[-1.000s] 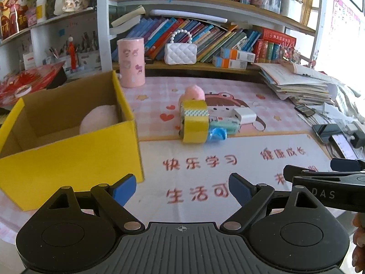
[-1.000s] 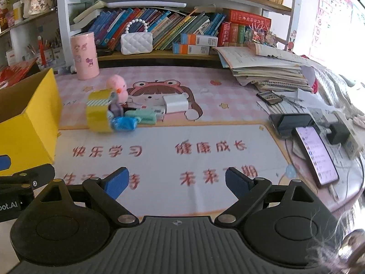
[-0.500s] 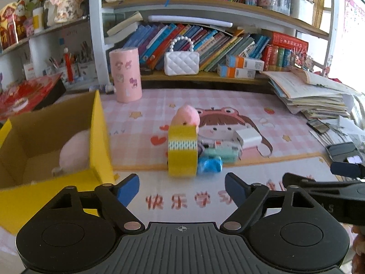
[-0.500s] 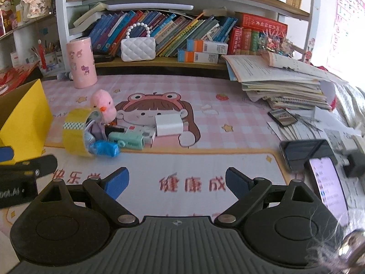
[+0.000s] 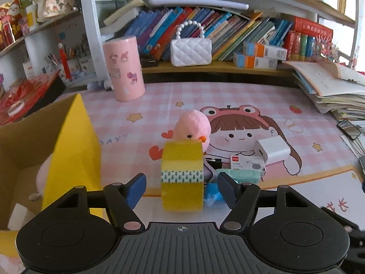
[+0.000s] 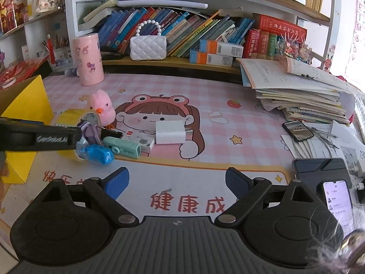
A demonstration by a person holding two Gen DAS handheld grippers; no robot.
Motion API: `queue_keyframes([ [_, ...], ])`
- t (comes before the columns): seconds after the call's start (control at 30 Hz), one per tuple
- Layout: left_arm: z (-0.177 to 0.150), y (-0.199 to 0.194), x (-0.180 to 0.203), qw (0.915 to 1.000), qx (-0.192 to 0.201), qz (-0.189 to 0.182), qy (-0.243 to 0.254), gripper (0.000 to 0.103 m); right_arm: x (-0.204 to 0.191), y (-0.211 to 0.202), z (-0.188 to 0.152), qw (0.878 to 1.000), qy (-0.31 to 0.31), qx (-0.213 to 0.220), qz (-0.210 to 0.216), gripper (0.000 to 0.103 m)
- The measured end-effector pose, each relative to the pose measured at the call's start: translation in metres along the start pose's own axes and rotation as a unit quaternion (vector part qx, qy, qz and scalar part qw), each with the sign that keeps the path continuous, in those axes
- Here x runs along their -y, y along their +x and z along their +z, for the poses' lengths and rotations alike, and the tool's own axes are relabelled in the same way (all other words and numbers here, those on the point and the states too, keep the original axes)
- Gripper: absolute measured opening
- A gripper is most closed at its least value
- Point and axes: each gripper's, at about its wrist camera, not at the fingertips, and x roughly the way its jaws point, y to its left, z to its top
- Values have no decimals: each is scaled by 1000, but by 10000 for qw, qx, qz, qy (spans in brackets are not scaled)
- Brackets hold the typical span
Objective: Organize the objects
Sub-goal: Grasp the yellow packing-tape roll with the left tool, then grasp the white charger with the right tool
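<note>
A yellow tape roll stands on edge on the mat, also in the right wrist view. My left gripper is open, its blue pads either side of the roll, not touching. Behind the roll is a pink chick toy. Beside the roll lie a blue wrapped item, a mint correction tape, a small card box and a white charger. A yellow box at left holds a pink plush. My right gripper is open and empty over the mat.
A pink canister and a white quilted purse stand at the back below book shelves. A paper stack and phones lie at right. The left gripper's arm crosses the right wrist view.
My left gripper has moved forward to the tape roll, which now stands between its pads. My right gripper has also moved forward toward the cluster of objects.
</note>
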Motion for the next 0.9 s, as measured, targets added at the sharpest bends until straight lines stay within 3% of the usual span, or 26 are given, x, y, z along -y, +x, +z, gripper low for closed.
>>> queue_keyframes([
  [0.1, 3, 8, 6, 9999, -22, 69, 106, 63, 7, 4, -1, 10000, 39, -63, -4, 91],
  [0.2, 5, 16, 6, 9998, -102, 117, 108, 39, 12, 6, -2, 9999, 78, -100, -3, 91],
  [0.37, 3, 10, -3, 9998, -47, 26, -165, 39, 17, 8, -2, 9998, 141, -111, 26, 91],
  [0.47, 8, -2, -11, 9979, 17, -289, -580, 39, 18, 11, 0, 9997, 192, -133, 61, 91],
  [0.63, 12, -9, -24, 9924, -78, -597, -1077, 39, 14, 14, 1, 9995, 214, -168, 162, 91],
  [0.83, 11, -21, -31, 9769, -74, -1301, -1694, 39, 10, 14, 3, 9994, 182, -161, 236, 91],
  [0.9, 11, -25, -29, 9780, 11, -1285, -1644, 39, 9, 14, 3, 9994, 189, -157, 244, 91],
])
